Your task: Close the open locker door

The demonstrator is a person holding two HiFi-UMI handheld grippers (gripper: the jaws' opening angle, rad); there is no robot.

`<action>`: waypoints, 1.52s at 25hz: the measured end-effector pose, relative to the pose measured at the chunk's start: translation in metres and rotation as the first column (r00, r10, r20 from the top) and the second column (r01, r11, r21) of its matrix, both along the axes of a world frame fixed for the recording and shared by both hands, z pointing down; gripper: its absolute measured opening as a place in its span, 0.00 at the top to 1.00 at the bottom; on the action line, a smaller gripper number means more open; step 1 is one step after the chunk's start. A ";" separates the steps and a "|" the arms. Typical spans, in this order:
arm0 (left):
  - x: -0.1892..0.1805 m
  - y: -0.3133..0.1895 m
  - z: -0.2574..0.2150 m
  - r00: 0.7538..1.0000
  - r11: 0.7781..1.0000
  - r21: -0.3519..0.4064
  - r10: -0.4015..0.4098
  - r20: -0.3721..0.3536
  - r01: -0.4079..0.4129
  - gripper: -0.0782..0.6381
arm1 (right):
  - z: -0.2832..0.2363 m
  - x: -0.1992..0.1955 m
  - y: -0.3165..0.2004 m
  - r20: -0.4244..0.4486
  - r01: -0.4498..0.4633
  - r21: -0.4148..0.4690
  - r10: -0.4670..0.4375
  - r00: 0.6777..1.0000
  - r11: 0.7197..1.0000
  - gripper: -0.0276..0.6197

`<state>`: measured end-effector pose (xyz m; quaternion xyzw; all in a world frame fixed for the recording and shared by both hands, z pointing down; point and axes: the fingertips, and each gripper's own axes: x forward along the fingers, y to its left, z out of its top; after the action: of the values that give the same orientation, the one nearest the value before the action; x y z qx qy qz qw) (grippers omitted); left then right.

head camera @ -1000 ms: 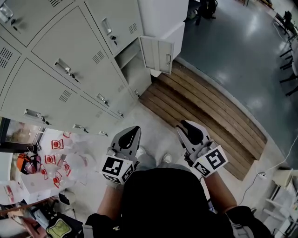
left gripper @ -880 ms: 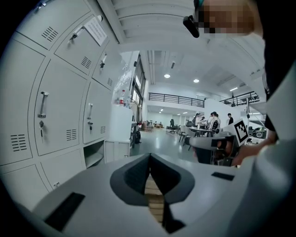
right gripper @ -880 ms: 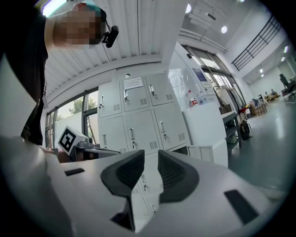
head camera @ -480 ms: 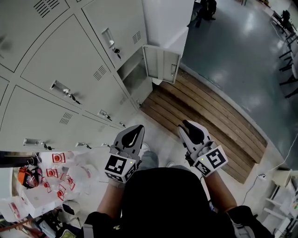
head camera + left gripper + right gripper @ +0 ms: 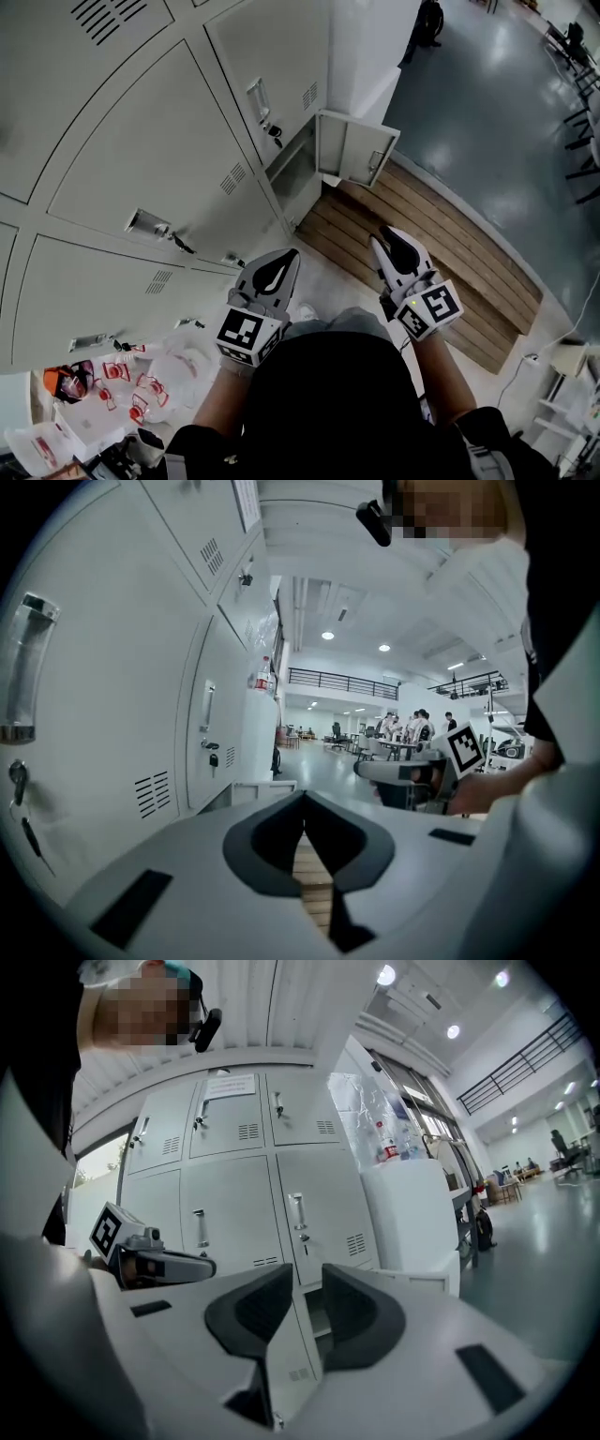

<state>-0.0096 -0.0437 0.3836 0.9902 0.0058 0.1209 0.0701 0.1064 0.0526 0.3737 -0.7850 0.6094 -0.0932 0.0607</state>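
The open locker door (image 5: 353, 150) swings out from the bottom corner compartment (image 5: 293, 167) of the grey locker bank, above the wooden platform. My left gripper (image 5: 289, 253) and right gripper (image 5: 378, 237) are held side by side in front of me. Both point toward that door and stay well short of it. In the left gripper view the left gripper (image 5: 305, 799) is shut and empty. In the right gripper view the right gripper (image 5: 305, 1274) is shut with nothing held, and the open door (image 5: 292, 1354) shows beyond its tips.
Closed locker doors (image 5: 159, 178) with handles and keys fill the left. A slatted wooden platform (image 5: 441, 262) runs along the floor to the right of the lockers. Plastic bags (image 5: 141, 394) lie at the lower left. People and desks (image 5: 412, 728) stand far off in the hall.
The lockers and open door have grown larger and slid right and down in the head view. Both grippers have edged up toward the door, still side by side and shut.
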 end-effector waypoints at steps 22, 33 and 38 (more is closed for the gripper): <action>0.070 -0.070 0.040 0.948 0.954 -0.039 -0.290 0.131 0.297 0.86 | 0.132 0.196 -0.079 0.092 0.033 -0.200 -0.015 0.996 0.979 0.72; 0.089 -0.061 0.064 0.883 0.906 -0.028 -0.403 0.241 0.422 0.86 | 0.215 0.309 -0.084 0.098 -0.070 -0.317 0.106 0.990 0.946 0.64; 0.096 -0.049 0.076 0.870 0.901 -0.031 -0.409 0.275 0.433 0.86 | 0.238 0.337 -0.084 0.071 -0.097 -0.357 0.131 0.989 0.929 0.63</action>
<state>0.0864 -0.0930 0.4599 0.9386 -0.2138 0.2318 0.1400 0.4432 -0.0310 0.6121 -0.8119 0.5327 -0.2339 -0.0471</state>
